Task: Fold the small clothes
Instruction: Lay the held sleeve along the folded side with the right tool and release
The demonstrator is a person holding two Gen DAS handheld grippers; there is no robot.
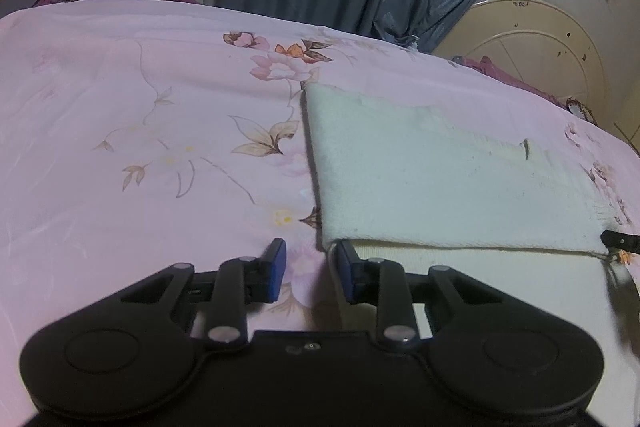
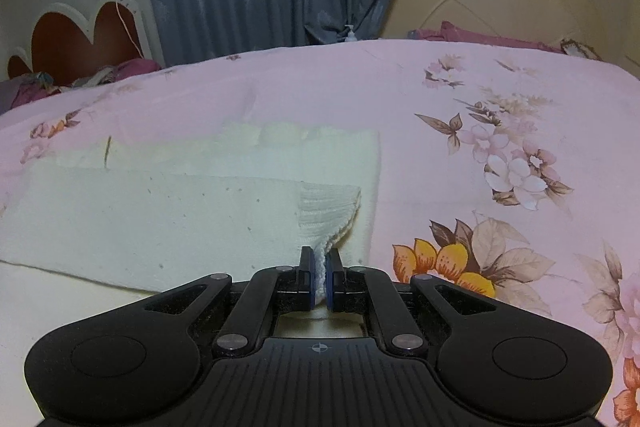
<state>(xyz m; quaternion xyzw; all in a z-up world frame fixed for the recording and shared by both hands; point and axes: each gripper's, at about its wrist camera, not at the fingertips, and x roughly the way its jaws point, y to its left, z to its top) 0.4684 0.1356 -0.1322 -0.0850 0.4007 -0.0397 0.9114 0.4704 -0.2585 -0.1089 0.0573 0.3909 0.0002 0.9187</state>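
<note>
Our right gripper [image 2: 319, 277] has its jaws clamped on the near corner of the cream garment [image 2: 160, 211], whose long fold runs away leftward, while our left gripper [image 1: 310, 273] stands apart, empty, beside its other corner.

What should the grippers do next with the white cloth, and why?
Probably the right gripper should lower its pinched corner onto the white cloth and let go. The folded flap already lies flat over the lower layer on the pink bedsheet, and the left gripper stands open beside the cloth's other corner, holding nothing.
</note>
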